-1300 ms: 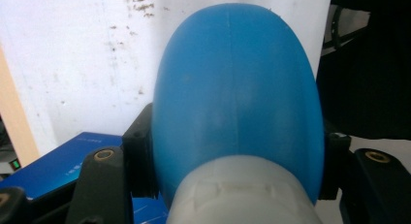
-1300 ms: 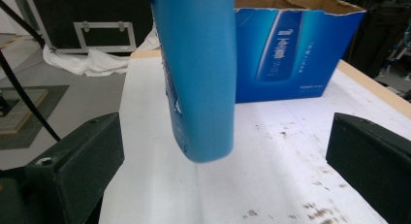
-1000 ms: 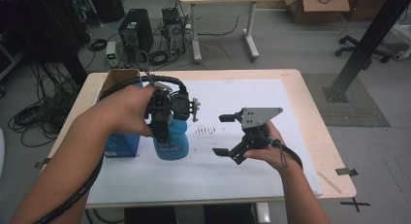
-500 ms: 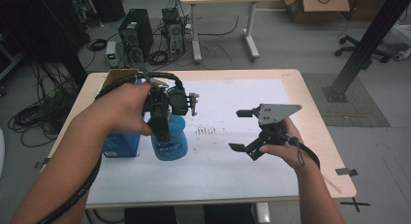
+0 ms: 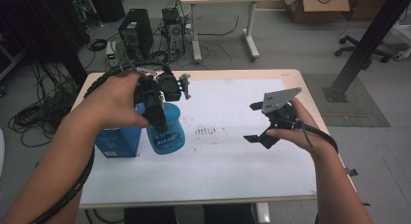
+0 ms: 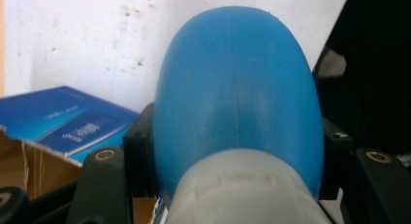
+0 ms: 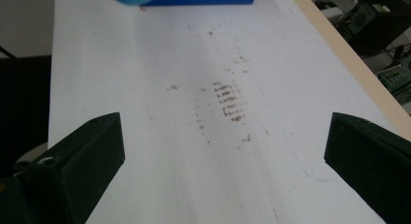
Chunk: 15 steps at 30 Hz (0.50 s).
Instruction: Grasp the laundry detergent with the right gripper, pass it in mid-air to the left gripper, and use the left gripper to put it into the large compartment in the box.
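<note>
Bottle (image 5: pixel 166 129), blue with a pale cap, is at the left of the white sheet (image 5: pixel 232 151), just right of a blue box (image 5: pixel 118 140) and touching or nearly touching it. The left gripper (image 5: pixel 157 118) is clamped on it from above; in the left gripper view the black jaws press both sides of the blue body (image 6: pixel 237 98) just beyond the whitish cap (image 6: pixel 245 192). Whether the base rests on the sheet or is just clear of it cannot be determined.

Change noted: over the last second the right gripper (image 5: pixel 256 123) has drawn back to the right and turned, from a spot near the smudged patch (image 5: pixel 207 131) to a position well apart from the bottle. Its jaws are spread wide with nothing between them, as the right gripper view confirms. The bottle and left gripper have shifted only slightly. Judgement: the left hand alone now has charge of the bottle, and the right stands ready rather than engaged.

Markings: dark lettering shows on the bottle's label in the high view, too blurred to read. The box carries pale print on its blue face (image 6: pixel 72 129), also illegible.
</note>
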Tool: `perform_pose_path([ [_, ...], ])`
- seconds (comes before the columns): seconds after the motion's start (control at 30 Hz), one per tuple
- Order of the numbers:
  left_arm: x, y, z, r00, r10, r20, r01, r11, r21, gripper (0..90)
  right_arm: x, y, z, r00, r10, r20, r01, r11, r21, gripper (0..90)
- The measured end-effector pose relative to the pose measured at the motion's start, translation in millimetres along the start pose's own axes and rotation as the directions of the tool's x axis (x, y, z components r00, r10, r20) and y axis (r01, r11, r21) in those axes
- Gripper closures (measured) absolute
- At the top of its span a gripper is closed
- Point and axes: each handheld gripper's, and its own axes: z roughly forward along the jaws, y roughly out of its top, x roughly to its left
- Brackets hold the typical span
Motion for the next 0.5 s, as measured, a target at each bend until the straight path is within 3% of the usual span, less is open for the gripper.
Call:
perform_pose_path([
  [0.1, 7.0, -3.2, -8.3, 0.9959, -0.09, 0.008, 0.09, 0.9957, -0.022, 37.7, -4.3, 2.0, -4.3, 1.0, -0.01, -0.001, 0.01, 0.999, 0.048, 1.1],
  [0.2, 12.5, -5.7, -15.6, 0.9889, -0.148, 0.016, 0.148, 0.9888, -0.02, 37.7, -8.4, 3.2, -7.3, 0.9999, -0.016, -0.005, 0.016, 0.995, 0.094, 1.4],
  [0.33, 16.7, -7.5, -20.9, 0.9796, -0.2, 0.017, 0.2, 0.9797, -0.008, 37.7, -11.1, 3.8, -10.2, 0.9999, -0.017, 0.0, 0.017, 0.993, 0.117, 1.5],
  [0.5, 20.1, -8.4, -23.1, 0.9731, -0.23, 0.008, 0.23, 0.9731, -0.001, 37.6, -10.8, 4.1, -10.7, 0.9997, -0.022, -0.003, 0.023, 0.993, 0.115, 1.5],
])
